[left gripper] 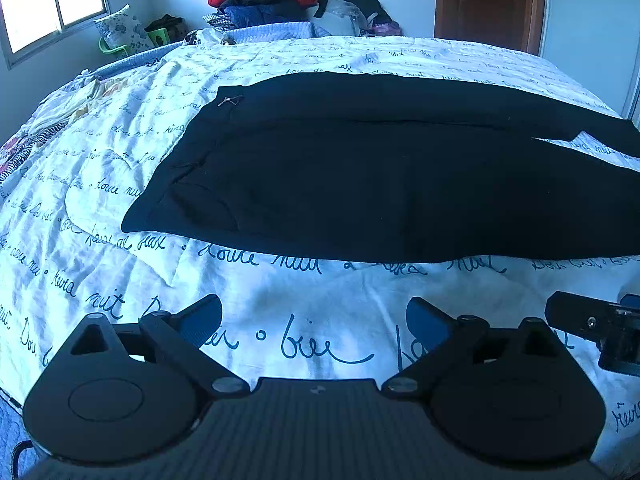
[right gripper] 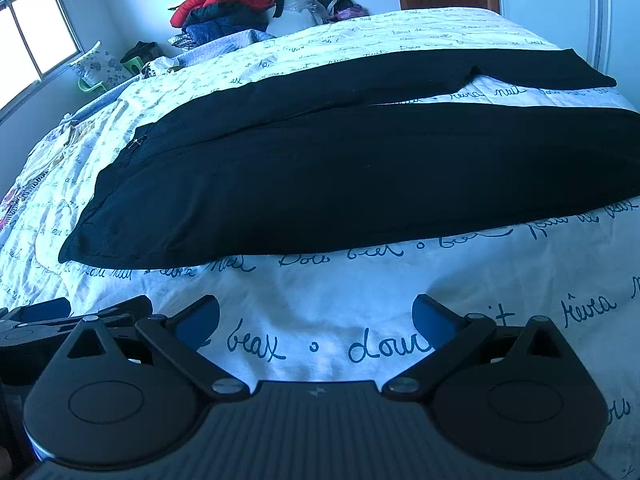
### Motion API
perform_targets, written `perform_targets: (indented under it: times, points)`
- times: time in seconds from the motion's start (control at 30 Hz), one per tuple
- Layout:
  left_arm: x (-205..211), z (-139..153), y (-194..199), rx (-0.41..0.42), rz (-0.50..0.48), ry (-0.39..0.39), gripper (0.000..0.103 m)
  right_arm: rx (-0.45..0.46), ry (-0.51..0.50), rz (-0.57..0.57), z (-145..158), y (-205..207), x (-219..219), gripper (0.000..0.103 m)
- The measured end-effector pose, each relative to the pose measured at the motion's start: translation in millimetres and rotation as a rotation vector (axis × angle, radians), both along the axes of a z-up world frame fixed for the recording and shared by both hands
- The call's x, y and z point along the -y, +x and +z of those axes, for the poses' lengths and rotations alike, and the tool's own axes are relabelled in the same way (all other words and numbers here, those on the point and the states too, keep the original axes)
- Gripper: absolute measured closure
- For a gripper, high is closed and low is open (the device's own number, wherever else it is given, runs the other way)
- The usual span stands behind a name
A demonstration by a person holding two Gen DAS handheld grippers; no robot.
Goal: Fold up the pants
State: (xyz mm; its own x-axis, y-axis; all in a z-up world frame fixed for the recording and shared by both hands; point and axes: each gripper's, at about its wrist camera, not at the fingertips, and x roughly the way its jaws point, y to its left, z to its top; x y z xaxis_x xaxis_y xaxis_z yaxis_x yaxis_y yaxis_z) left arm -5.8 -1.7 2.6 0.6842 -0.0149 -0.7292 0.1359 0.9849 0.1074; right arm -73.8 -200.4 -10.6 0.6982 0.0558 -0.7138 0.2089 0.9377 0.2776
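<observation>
Pants (right gripper: 340,168) lay flat across bed (right gripper: 320,300): looked soft, light, limp. Best pinched at near waistband corner and hem. Left gripper (left gripper: 314,324) and right gripper (right gripper: 316,322) gaped wide, held nothing.

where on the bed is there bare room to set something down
Free: the bedspread strip between the pants and both open grippers, and the stretch left of the waistband. Crowded: the clothes pile at the far edge.

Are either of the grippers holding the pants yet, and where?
No, nothing is held. The left gripper and right gripper are both open over the bedspread, short of the pants, which lie flat and untouched.
</observation>
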Motion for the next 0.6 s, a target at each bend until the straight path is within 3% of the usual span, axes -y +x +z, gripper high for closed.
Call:
perform_targets:
  times: [0.6]
  points:
    - [-1.7,1.4,1.9,0.004,0.004,-0.003,0.004,-0.001,0.000,0.008,-0.8,1.3,-1.7,0.000]
